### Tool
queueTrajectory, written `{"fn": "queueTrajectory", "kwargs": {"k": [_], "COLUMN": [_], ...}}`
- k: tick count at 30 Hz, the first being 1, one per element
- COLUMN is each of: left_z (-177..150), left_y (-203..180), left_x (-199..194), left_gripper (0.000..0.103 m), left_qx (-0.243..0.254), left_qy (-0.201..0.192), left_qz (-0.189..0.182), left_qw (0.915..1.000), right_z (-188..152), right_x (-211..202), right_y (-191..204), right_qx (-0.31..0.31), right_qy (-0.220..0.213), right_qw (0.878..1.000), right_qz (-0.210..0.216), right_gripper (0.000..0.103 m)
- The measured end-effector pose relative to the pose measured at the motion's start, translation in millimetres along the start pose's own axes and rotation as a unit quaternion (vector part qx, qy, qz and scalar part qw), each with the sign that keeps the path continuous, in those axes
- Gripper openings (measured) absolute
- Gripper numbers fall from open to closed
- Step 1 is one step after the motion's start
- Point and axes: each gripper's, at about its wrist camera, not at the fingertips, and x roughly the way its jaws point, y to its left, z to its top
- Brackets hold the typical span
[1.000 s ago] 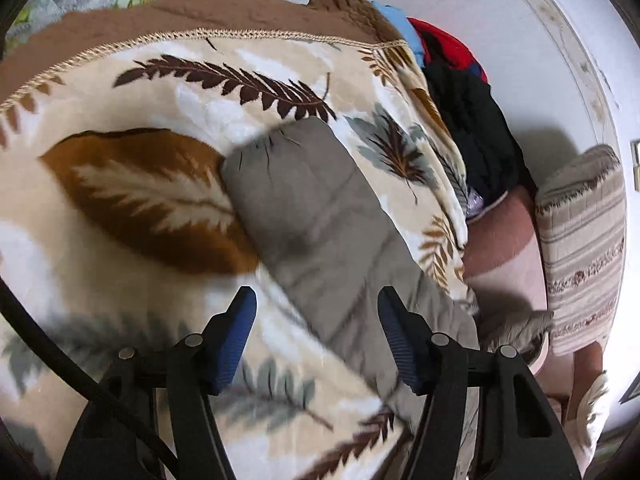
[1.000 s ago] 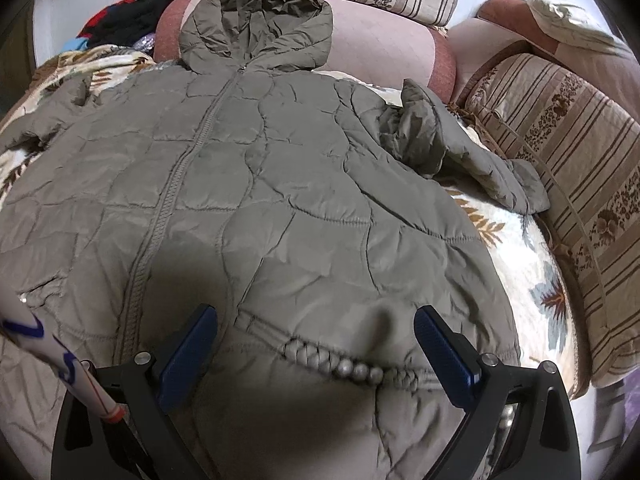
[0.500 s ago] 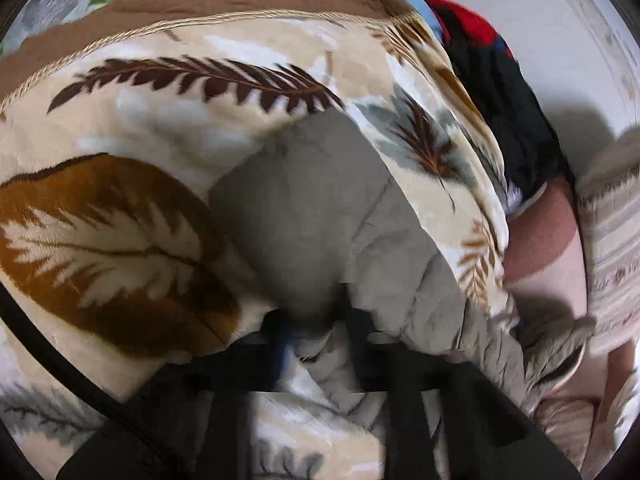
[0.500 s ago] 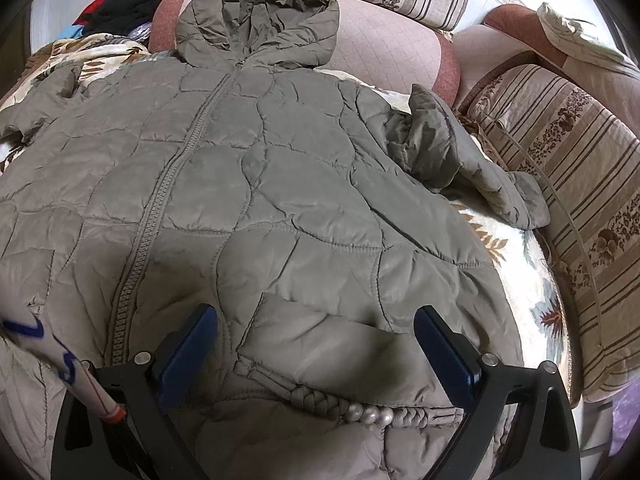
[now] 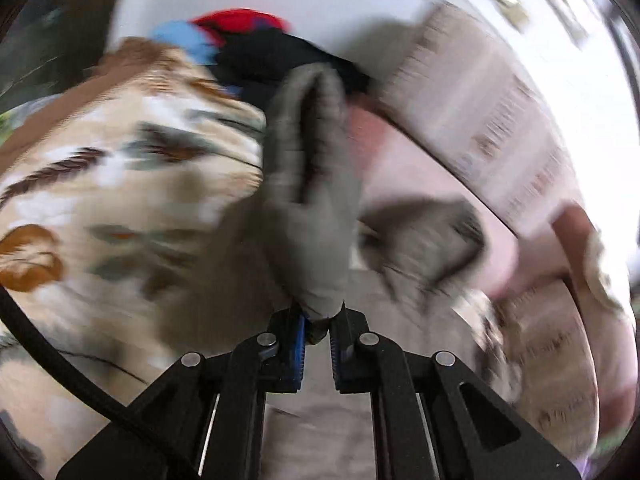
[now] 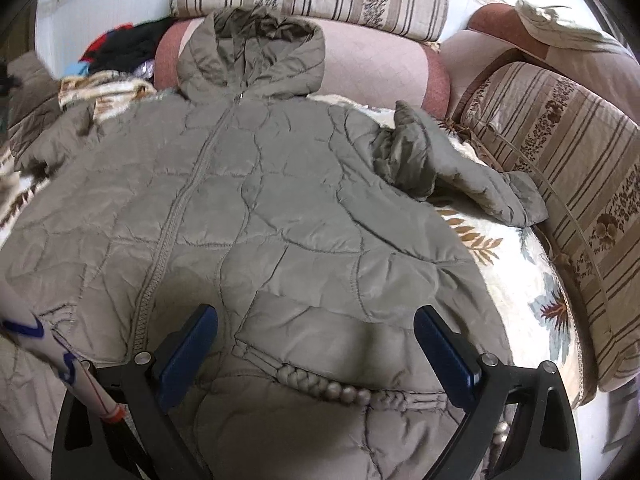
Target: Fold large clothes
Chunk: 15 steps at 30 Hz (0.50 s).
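Sleeve fold underway

Low centre of left wrist view: left gripper [image 5: 318, 330] clamped on sleeve [image 5: 308, 184], lifted, blurred. Carry it flat across the chest. Right wrist view: jacket [image 6: 256, 216] fills centre on blanket [image 6: 516, 280]; right gripper [image 6: 316, 352] spread wide, holding nothing.
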Motion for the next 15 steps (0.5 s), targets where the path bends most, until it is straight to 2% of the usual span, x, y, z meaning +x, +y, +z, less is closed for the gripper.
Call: {"fn": "queueTrajectory", "kwargs": {"k": [3,6,9,12,14,15], "left_z": [-30.4,-62.5,-100.1,-128.7,-148.1,-158.1], "left_y": [-53.1,-89.5,-113.7,-120.5,-124.2,-124.9], "left_x": [21.6,48.9,82.0,102.8,106.2,102.1], "left_gripper": [0.009,0.009,0.012,0.024,0.04,0.044], "left_qx": [0.036,0.057,0.07,0.073,0.077,0.081], "left_qy": [0.03,0.067,0.107,0.136,0.15,0.148], "left_qz": [-0.03,-0.047,-0.038,-0.023,-0.02,-0.016], "left_qw": [0.9984,0.995,0.991,0.9878,0.9855,0.9855], "right_z": [-2.1,-5.3,-9.0,-11.7,-13.7,-14.2], "right_x": [-7.2,-13.8,-20.5,-25.0,-26.2,-26.1], "right_y": [-9.9,-20.6,-32.3,-45.5,-54.0,-57.9], "right_qx": [0.018,0.033,0.047,0.06,0.071,0.078], "right_qy": [-0.008,-0.012,-0.016,-0.016,-0.014,-0.011], "right_qw": [1.0,0.999,0.999,0.998,0.997,0.997], "right_qz": [0.006,0.01,0.009,0.005,0.005,0.006], "right_gripper": [0.1,0.1,0.1,0.1,0.1,0.1]}}
